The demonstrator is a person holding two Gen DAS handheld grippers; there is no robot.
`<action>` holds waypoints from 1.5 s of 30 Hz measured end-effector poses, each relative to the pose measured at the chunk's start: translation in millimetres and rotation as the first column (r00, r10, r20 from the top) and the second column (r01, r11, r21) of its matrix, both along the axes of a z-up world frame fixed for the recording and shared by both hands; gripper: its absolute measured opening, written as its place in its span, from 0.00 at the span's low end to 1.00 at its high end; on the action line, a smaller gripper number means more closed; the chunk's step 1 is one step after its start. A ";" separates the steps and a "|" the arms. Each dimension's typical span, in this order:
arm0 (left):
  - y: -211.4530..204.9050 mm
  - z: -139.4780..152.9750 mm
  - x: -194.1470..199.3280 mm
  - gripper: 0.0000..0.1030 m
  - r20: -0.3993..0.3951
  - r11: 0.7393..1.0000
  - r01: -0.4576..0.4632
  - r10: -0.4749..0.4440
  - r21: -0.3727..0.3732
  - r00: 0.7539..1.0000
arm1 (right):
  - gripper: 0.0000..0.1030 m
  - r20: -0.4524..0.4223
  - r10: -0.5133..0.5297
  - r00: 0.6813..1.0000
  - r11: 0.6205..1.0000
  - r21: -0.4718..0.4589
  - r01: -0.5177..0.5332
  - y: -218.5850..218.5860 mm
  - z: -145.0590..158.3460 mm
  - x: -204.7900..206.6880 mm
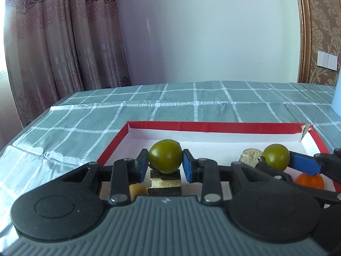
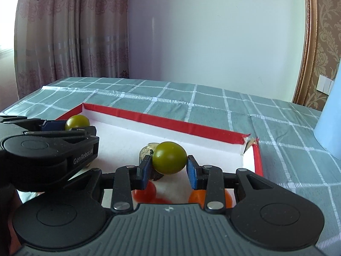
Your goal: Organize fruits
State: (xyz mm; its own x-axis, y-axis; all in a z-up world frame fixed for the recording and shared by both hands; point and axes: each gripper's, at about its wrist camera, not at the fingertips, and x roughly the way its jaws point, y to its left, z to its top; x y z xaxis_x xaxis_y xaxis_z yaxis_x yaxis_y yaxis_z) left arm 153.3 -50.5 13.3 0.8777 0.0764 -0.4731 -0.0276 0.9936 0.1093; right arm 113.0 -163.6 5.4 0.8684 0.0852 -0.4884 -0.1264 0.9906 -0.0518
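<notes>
My left gripper is shut on a green tomato, held above a red-rimmed white box. My right gripper is shut on a second green tomato over the same box. Each view shows the other gripper too: the right one with its tomato at the right, the left one with its tomato at the left. In the box lie a brown block, a pale round fruit, an orange tomato and red tomatoes.
The box sits on a table with a teal checked cloth. A light blue object stands on the cloth to the right. Curtains hang at the back left, beyond the table's edge.
</notes>
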 end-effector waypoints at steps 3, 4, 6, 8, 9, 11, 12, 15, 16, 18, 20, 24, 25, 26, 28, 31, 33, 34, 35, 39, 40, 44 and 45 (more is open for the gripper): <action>-0.6 -1.4 7.8 0.30 -0.011 1.000 -0.018 0.018 0.007 1.000 | 0.33 0.002 0.005 1.000 1.000 -0.018 -0.005 3.1 0.8 7.1; -0.7 -2.7 11.0 0.30 -0.021 1.000 -0.028 0.029 0.008 0.999 | 0.33 0.006 0.008 1.000 1.000 -0.026 -0.007 4.7 0.8 8.6; 2.6 -5.2 17.2 0.30 -0.047 0.999 -0.041 0.041 -0.010 0.998 | 0.33 0.012 0.013 1.000 0.999 -0.035 -0.013 6.8 0.0 10.1; 7.8 -7.8 22.0 0.30 -0.074 0.998 -0.050 0.047 -0.034 0.996 | 0.33 0.022 0.033 0.999 0.999 -0.036 -0.033 7.0 -1.1 10.9; 10.1 -9.1 23.5 0.30 -0.083 0.998 -0.053 0.049 -0.044 0.995 | 0.33 0.024 0.038 0.999 0.999 -0.033 -0.037 6.5 -1.6 11.0; 12.5 -10.9 25.4 0.30 -0.093 0.997 -0.057 0.053 -0.048 0.994 | 0.33 0.027 0.043 0.999 0.998 -0.036 -0.042 7.0 -1.5 12.2; 13.0 -11.3 25.4 0.30 -0.092 0.997 -0.061 0.057 -0.049 0.994 | 0.33 0.029 0.050 0.998 0.998 -0.039 -0.049 7.9 -1.6 13.1; 14.1 -11.5 25.0 0.30 -0.092 0.996 -0.063 0.058 -0.057 0.994 | 0.33 0.043 0.070 0.997 0.995 -0.068 -0.067 12.3 -2.8 15.6; 14.6 -11.4 25.4 0.30 -0.094 0.996 -0.062 0.056 -0.061 0.994 | 0.34 0.043 0.069 0.997 0.995 -0.070 -0.066 13.1 -2.9 15.9; 15.3 -11.4 24.5 0.31 -0.092 0.996 -0.056 0.050 -0.067 0.995 | 0.34 0.039 0.070 0.997 0.995 -0.070 -0.067 12.6 -2.6 16.1; 15.5 -11.3 23.8 0.32 -0.087 0.996 -0.059 0.053 -0.067 0.995 | 0.35 0.038 0.070 0.997 0.995 -0.069 -0.067 12.2 -3.1 15.5; 17.6 -9.4 21.5 0.34 -0.072 0.995 -0.062 0.057 -0.073 0.996 | 0.40 0.014 0.075 0.997 0.994 -0.075 -0.074 13.7 -5.3 17.2; 18.7 -8.6 20.6 0.39 -0.066 0.995 -0.063 0.058 -0.077 0.996 | 0.43 0.012 0.079 0.997 0.994 -0.081 -0.078 14.5 -5.6 16.9; 20.0 -7.4 19.1 0.43 -0.056 0.995 -0.065 0.060 -0.079 0.997 | 0.45 0.011 0.083 0.996 0.993 -0.090 -0.082 15.7 -6.4 16.4; 20.0 -5.6 15.3 0.48 -0.033 0.995 -0.073 0.071 -0.070 0.997 | 0.54 0.016 0.083 0.996 0.992 -0.098 -0.081 16.8 -6.6 14.5; 18.3 -4.0 11.5 0.49 -0.016 0.997 -0.061 0.061 -0.054 0.998 | 0.55 0.025 0.085 0.996 0.992 -0.098 -0.082 17.1 -5.8 11.8; 18.5 -2.9 8.8 0.51 -0.008 0.997 -0.053 0.052 -0.057 0.999 | 0.55 0.029 0.083 0.996 0.993 -0.090 -0.080 15.6 -5.2 10.1; 18.5 -2.3 7.1 0.52 0.000 0.997 -0.051 0.051 -0.052 0.999 | 0.56 0.030 0.082 0.996 0.993 -0.084 -0.079 14.1 -4.6 9.3; 18.7 -1.4 4.9 0.56 0.010 0.998 -0.049 0.050 -0.043 0.999 | 0.56 0.029 0.079 0.996 0.994 -0.079 -0.077 13.0 -4.4 8.8; 26.2 4.7 -11.1 0.65 0.055 0.998 -0.041 0.044 -0.056 0.998 | 0.60 0.030 0.065 0.997 0.997 -0.044 -0.063 5.9 -2.2 4.4; 29.7 6.9 -17.0 0.70 0.069 0.997 -0.035 0.039 -0.067 0.997 | 0.60 0.031 0.063 0.998 0.997 -0.036 -0.061 3.8 -1.1 2.3; 36.9 11.6 -37.5 0.75 0.107 0.997 -0.037 0.045 -0.074 0.993 | 0.64 0.033 0.033 0.999 0.999 0.007 -0.033 -5.0 4.3 -5.7; 38.9 12.2 -41.9 0.76 0.107 0.996 -0.032 0.041 -0.082 0.993 | 0.65 0.027 0.031 0.999 0.999 0.023 -0.032 -7.3 5.4 -8.0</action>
